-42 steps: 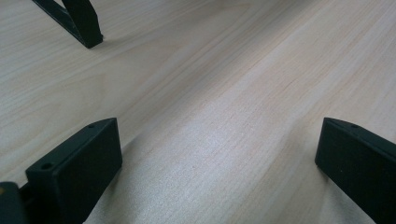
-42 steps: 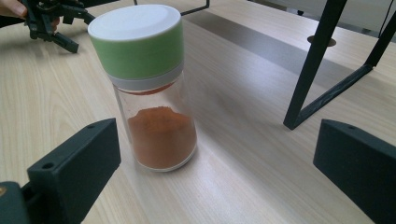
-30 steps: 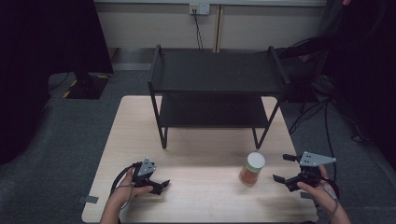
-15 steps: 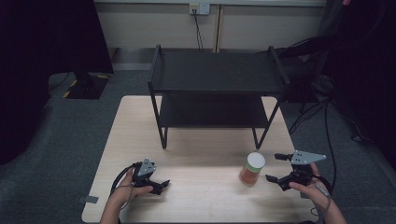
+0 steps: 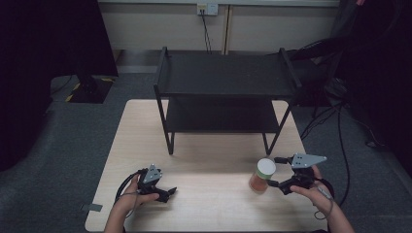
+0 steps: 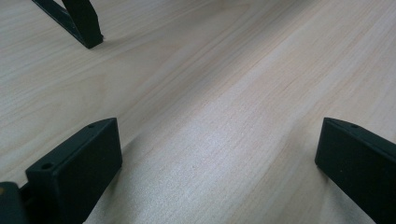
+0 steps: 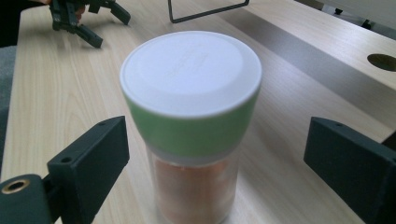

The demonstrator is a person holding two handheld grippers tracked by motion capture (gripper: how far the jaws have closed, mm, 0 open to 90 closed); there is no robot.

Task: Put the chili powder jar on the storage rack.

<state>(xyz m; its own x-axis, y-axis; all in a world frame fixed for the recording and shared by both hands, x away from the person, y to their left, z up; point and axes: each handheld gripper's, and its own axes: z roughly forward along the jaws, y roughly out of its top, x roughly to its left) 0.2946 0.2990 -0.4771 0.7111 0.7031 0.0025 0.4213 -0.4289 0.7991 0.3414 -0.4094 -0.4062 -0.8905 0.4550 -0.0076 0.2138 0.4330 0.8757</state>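
Overhead: pale wood table (image 5: 209, 160), grey carpet (image 5: 63, 145); right gripper (image 5: 279, 172) closing around jar (image 5: 262, 175), untouched; left gripper (image 5: 167, 192) wide.

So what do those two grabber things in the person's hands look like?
Both are black. The left gripper has a small grey plate on top and a black cable looping behind it. The right gripper carries a bigger grey three-cornered plate with dark holes. Close up, its blocky fingers are matt black with little screw holes, and there's a brass ring at the base.
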